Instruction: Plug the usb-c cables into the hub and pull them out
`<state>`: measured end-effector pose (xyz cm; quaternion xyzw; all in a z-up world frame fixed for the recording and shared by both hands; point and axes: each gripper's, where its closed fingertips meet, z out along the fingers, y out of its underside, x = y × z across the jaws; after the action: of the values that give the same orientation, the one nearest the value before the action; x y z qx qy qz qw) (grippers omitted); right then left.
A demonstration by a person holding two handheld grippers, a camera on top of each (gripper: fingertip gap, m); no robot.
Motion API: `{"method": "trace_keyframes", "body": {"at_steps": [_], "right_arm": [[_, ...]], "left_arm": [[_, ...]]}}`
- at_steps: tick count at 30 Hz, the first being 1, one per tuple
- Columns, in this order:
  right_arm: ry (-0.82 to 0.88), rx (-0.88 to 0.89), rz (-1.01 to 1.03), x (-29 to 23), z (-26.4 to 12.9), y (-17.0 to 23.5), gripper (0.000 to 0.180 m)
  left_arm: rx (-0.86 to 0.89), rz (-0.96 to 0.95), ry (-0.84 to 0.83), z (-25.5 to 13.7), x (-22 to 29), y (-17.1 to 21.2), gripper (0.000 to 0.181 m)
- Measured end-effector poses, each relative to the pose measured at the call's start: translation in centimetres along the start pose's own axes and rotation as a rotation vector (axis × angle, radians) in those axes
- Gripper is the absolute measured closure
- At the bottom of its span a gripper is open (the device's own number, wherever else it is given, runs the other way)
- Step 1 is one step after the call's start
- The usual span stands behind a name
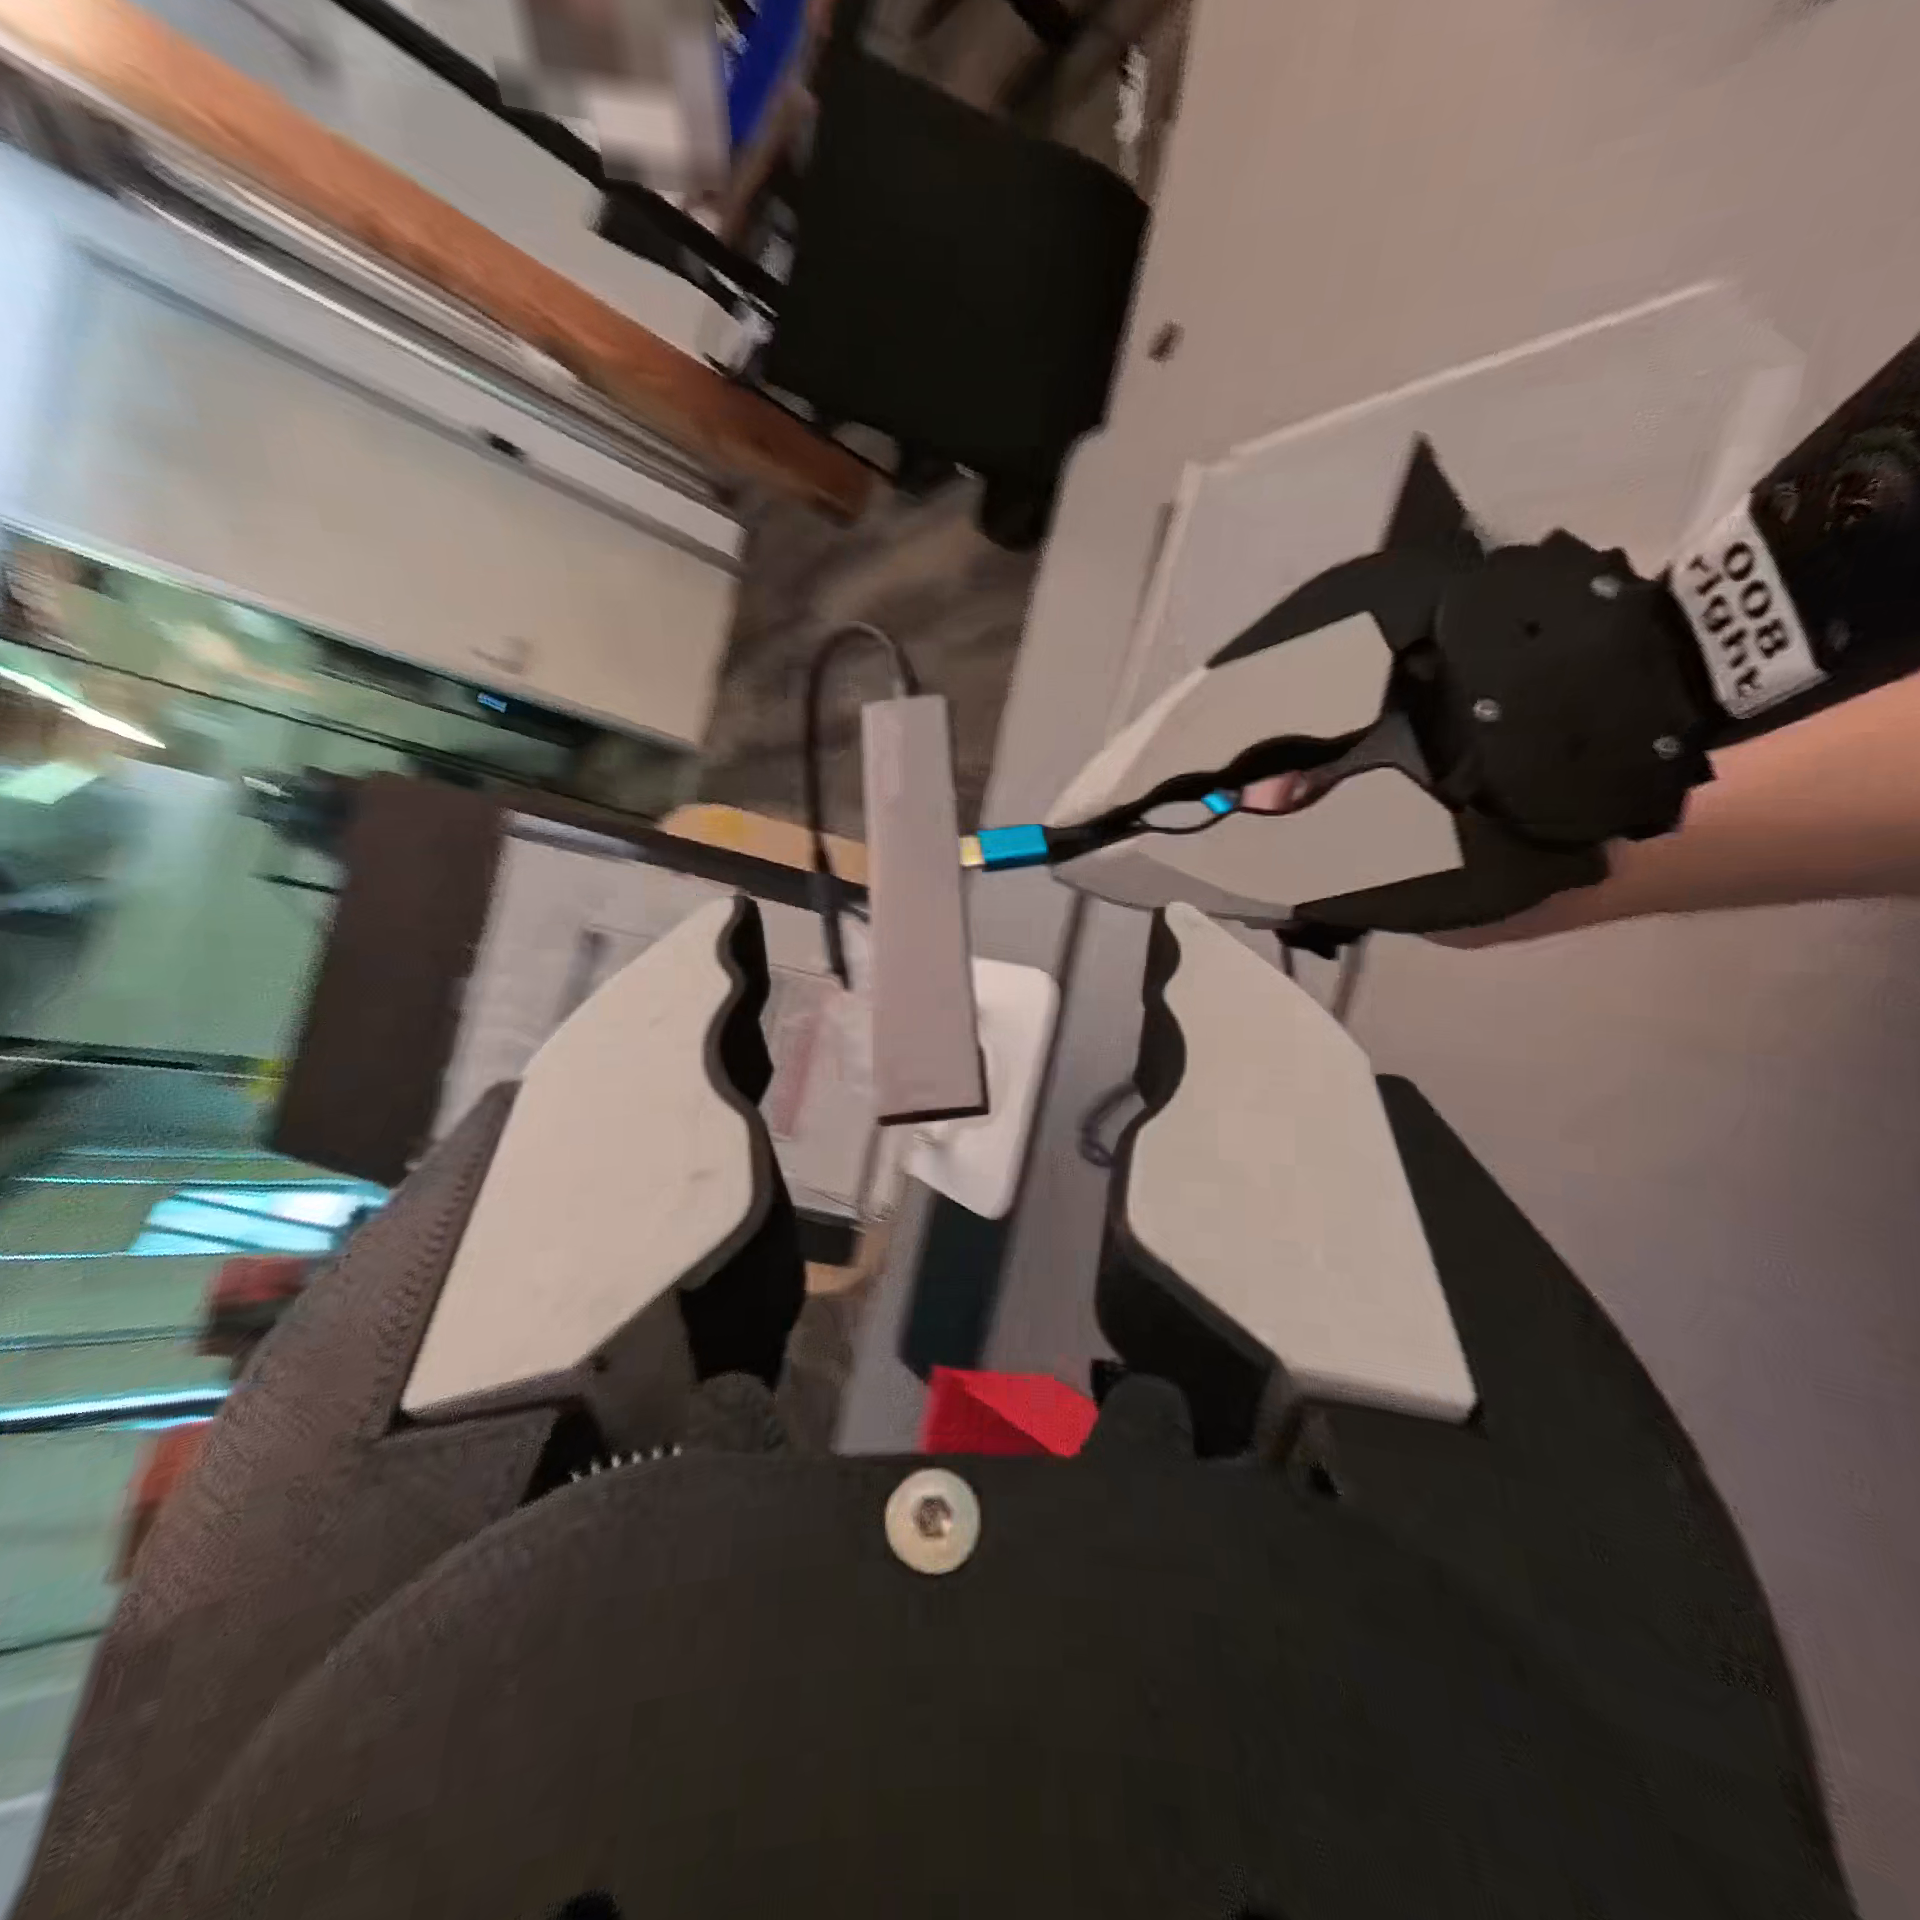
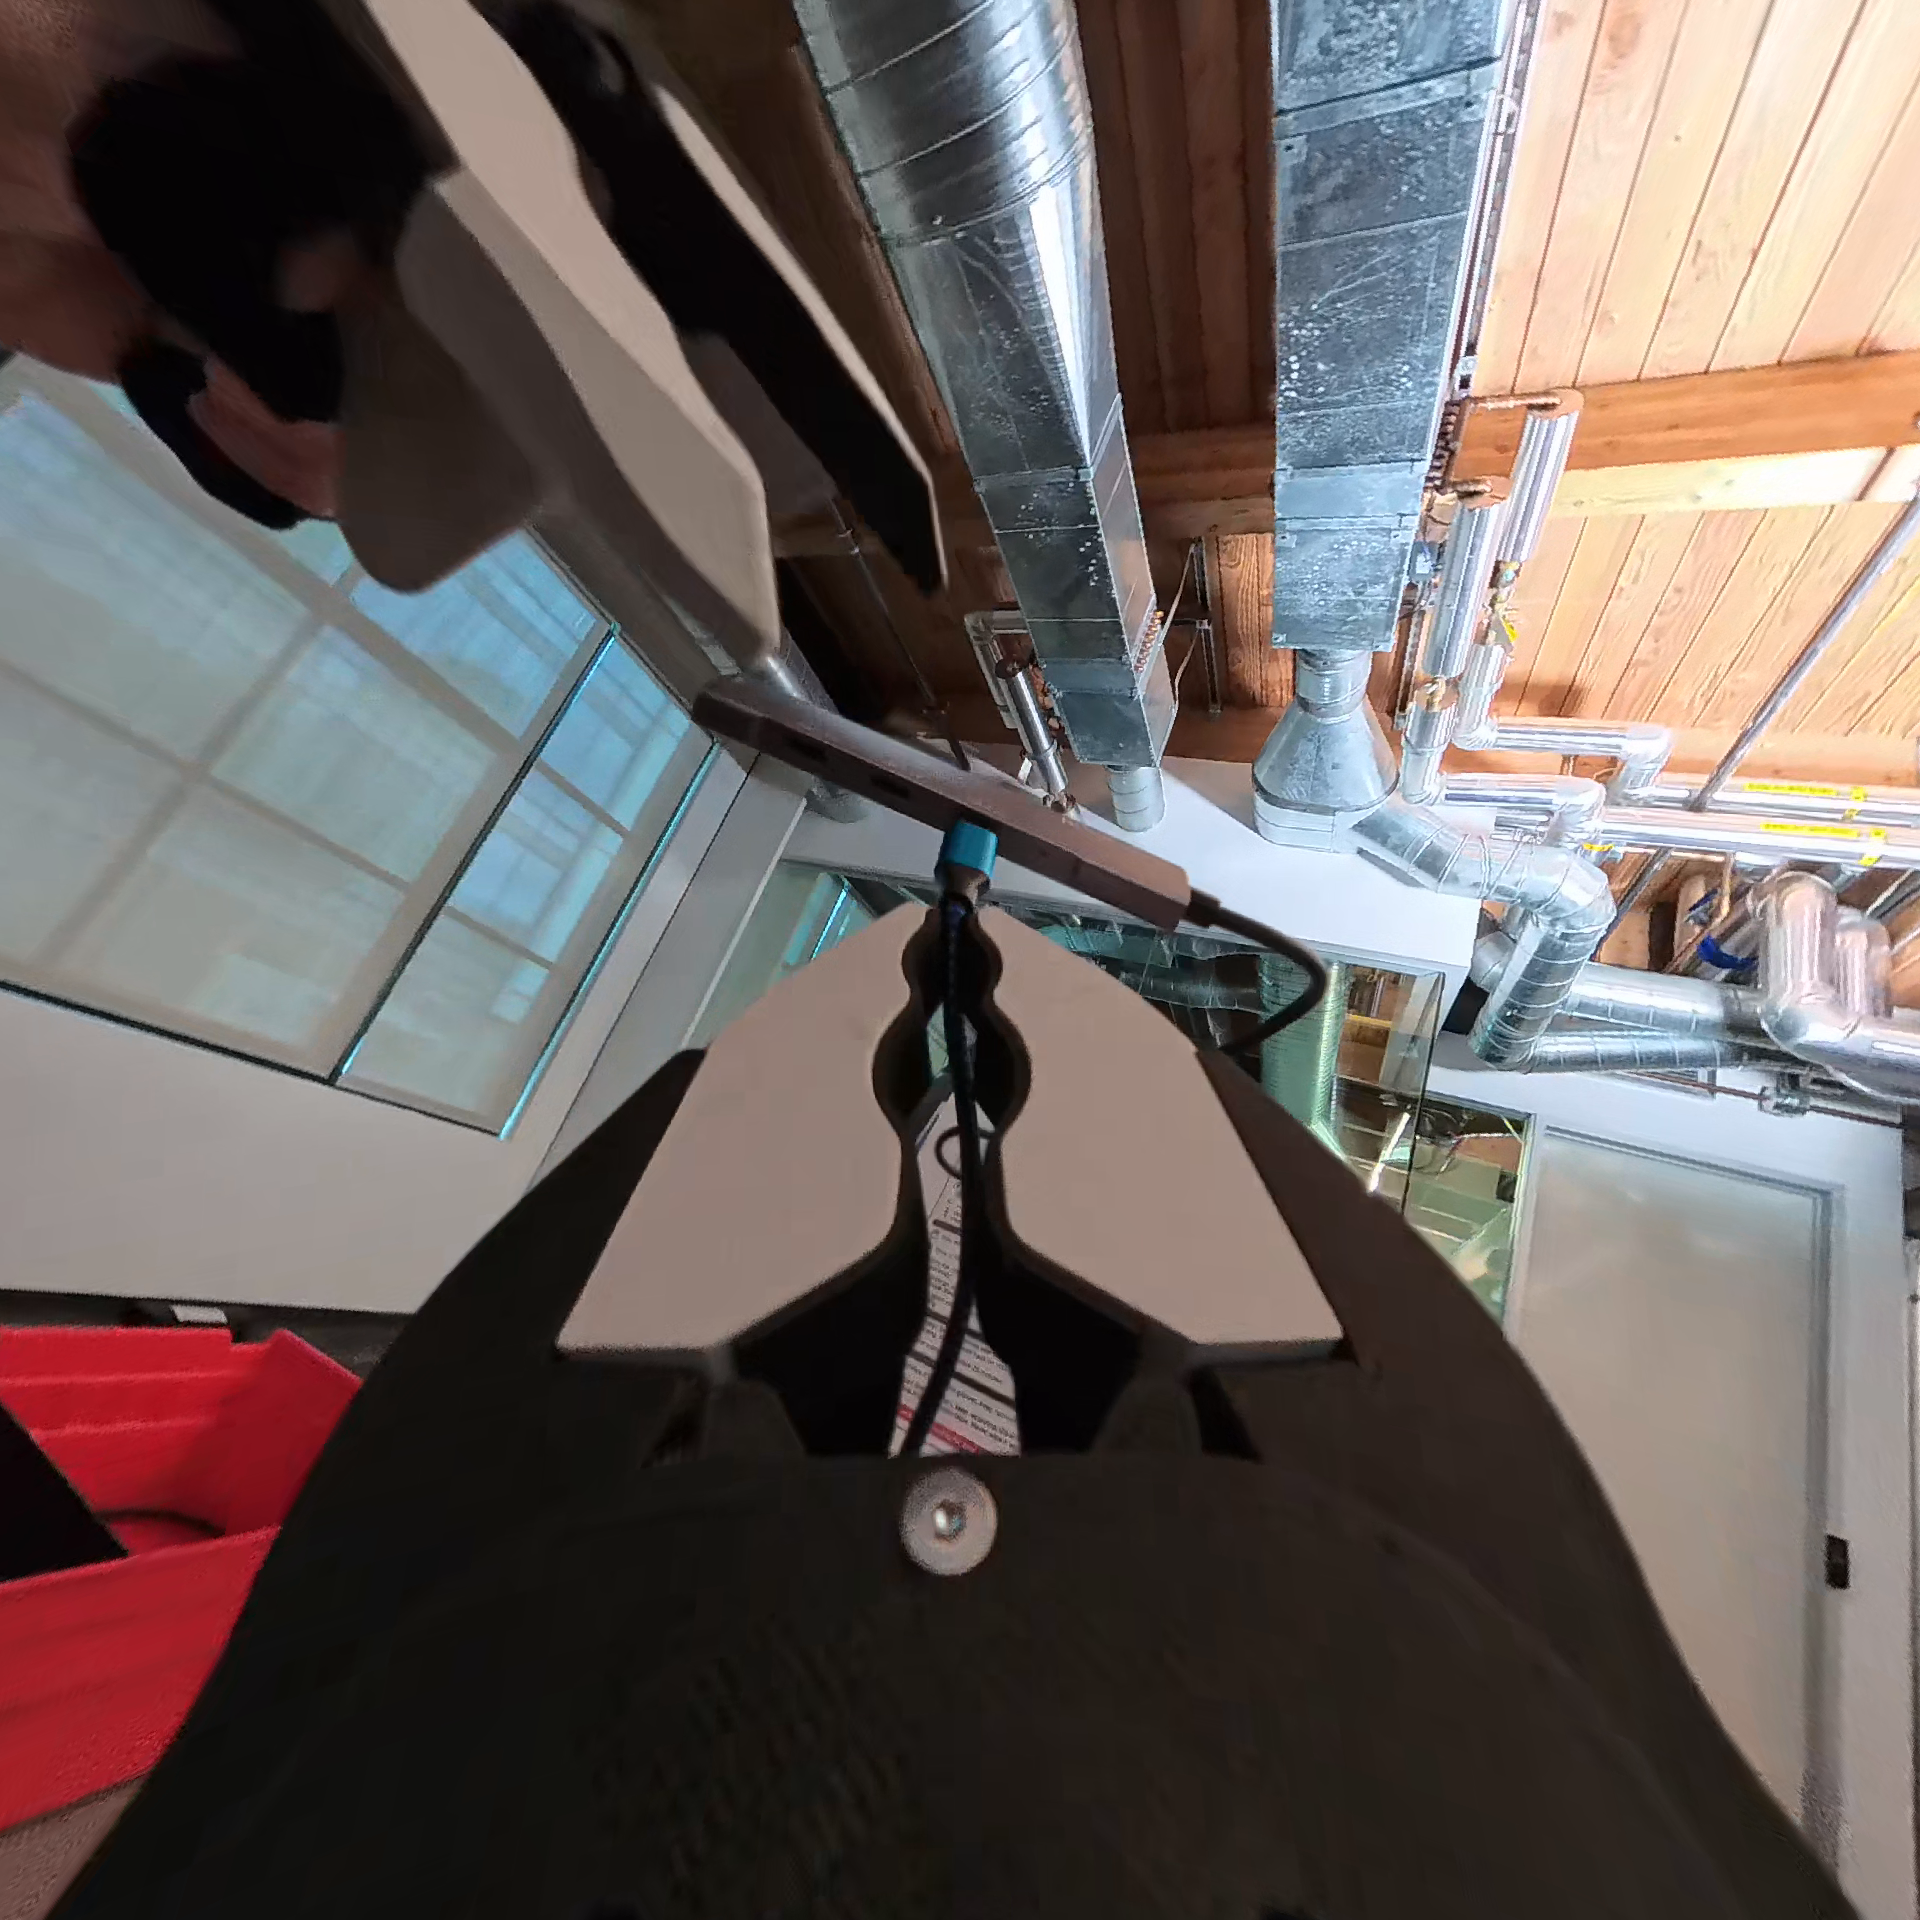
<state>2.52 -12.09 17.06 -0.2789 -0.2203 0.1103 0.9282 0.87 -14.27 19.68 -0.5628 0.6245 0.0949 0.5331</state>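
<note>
Your left gripper [image 1: 951, 997] fills the lower half of its own view, its two pale fingers [image 1: 613, 1153] standing wide apart with nothing pressed between them. The grey hub [image 1: 920, 904], a long flat bar, hangs in the air past those fingertips and inside the gap, touching neither finger as far as the motion-blurred left view lets you judge; what holds it up you cannot tell from either picture. In the right wrist view your right gripper [image 2: 961, 914] is drawn together, its fingers [image 2: 790, 1174] clamped on the black usb-c cable [image 2: 961, 1091] just behind the blue plug [image 2: 966, 850]. The cable runs back down the channel between the two fingers toward the gripper body. In that view the plug's front end meets the long side edge of the hub [image 2: 935, 795], about midway along the bar, and the left view shows the same from the other side: the plug [image 1: 1013, 847] with a short stretch of its metal tip showing where it reaches the hub's edge, so it looks seated only partway. Your right gripper [image 1: 1065, 847] comes in there from the right, with your bare forearm [image 1: 1714, 821] behind it. The hub's own dark lead [image 2: 1268, 987] leaves its far end and curls away in a loop. A red bin [image 2: 156, 1455] sits low at the left of the right view.
</note>
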Motion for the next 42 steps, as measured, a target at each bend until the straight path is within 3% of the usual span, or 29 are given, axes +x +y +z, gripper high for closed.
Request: {"method": "trace_keyframes", "body": {"at_steps": [4,7,8,12,17,30,37,42], "right_arm": [[-0.022,-0.020,-0.019,-0.9,0.2,0.6,0.177],[-0.038,-0.043,-0.016,-1.4,0.3,1.4,0.178],[-0.041,-0.057,-0.009,-1.5,0.4,1.9,0.179],[-0.054,-0.092,0.056,-1.8,0.6,3.2,0.179],[-0.068,-0.124,0.190,-1.8,0.8,4.1,0.178],[-0.102,-0.164,0.174,-3.3,0.9,5.0,0.179],[-0.114,-0.184,0.184,-3.7,1.0,5.4,0.179],[-0.191,-0.159,0.202,-4.1,1.5,4.2,0.175]], "left_arm": [[-0.161,-0.107,0.083,2.5,-0.1,3.9,0.113],[-0.164,-0.199,0.131,3.9,0.2,5.3,0.151],[-0.151,-0.211,0.122,4.2,0.0,5.6,0.153],[-0.129,-0.152,0.035,5.0,-0.5,6.3,0.154],[-0.144,0.099,-0.195,5.5,-1.4,6.5,0.154],[-0.146,0.154,-0.142,5.2,-0.8,7.5,0.154],[-0.224,0.247,-0.224,5.2,-1.2,8.3,0.155],[-0.172,0.131,-0.227,4.7,-2.3,8.6,0.157]]}}
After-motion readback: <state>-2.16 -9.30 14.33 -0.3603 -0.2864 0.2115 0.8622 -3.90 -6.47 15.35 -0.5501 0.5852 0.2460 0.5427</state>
